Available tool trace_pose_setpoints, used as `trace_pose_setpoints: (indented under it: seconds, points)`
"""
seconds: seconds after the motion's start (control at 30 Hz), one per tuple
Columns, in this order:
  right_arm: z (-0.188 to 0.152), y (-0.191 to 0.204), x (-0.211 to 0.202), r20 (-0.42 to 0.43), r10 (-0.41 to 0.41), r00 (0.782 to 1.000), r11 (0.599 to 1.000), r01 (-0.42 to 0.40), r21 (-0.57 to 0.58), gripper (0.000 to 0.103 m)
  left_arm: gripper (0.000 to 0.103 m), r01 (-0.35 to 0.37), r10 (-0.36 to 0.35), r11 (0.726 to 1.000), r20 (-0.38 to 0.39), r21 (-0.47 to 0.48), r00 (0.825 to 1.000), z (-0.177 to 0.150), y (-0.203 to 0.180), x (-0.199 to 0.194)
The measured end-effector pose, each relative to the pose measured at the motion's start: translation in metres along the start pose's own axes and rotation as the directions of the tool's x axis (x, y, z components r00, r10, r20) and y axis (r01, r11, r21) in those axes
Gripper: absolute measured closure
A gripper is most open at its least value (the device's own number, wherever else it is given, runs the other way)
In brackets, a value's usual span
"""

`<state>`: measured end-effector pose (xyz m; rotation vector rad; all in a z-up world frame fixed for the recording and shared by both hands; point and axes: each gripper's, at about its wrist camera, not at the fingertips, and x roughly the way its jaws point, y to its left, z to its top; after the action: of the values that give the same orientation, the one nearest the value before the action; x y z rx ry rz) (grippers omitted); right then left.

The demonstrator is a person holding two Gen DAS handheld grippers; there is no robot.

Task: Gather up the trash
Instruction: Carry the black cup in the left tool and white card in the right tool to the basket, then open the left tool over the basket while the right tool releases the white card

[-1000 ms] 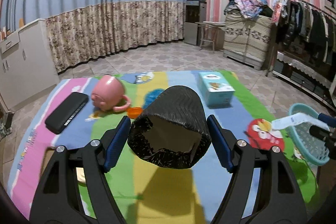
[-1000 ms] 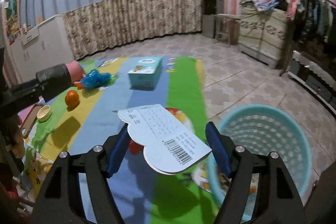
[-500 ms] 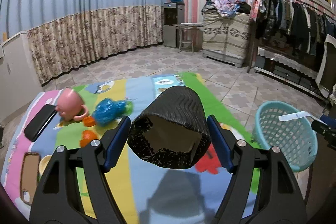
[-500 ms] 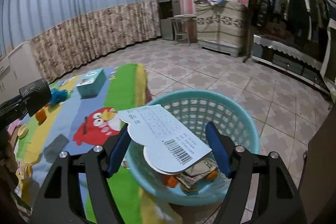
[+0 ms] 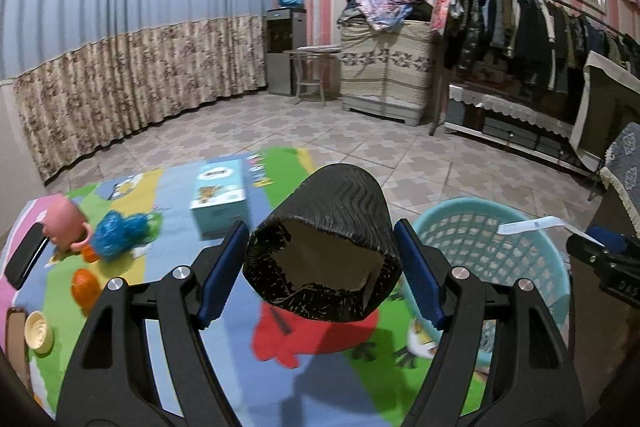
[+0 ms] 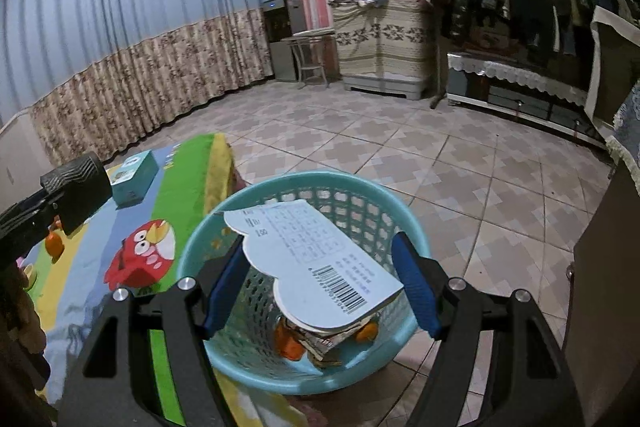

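Note:
My left gripper is shut on a black ridged paper cup with a torn rim, held above the colourful mat, left of the basket. My right gripper is shut on a white card with a barcode, held over the teal mesh basket. The basket holds orange peel and wrappers. In the left wrist view the basket sits at the right, with the card and right gripper above its far side. The cup also shows at the left in the right wrist view.
On the mat lie a blue crumpled bag, orange pieces, a pink mug, a tissue box, a black case and a small bowl. A dark cabinet stands right of the basket.
Both grippers have swung right, away from the mat's middle. The card now hangs over the basket, and the cup has come closer to the basket's left side.

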<state>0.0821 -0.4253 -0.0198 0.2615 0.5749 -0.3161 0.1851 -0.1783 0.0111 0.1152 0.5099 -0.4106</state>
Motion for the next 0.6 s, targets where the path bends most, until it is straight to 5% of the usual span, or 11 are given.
trace_pose_setpoints:
  seconds: [0.6]
  points:
    - [-0.001,-0.030,0.007,-0.017,-0.082,0.996,0.994,0.083,0.069,0.032,0.030,0.122,-0.119,0.988,-0.037,0.098,0.992,-0.002,-0.092,0.040]
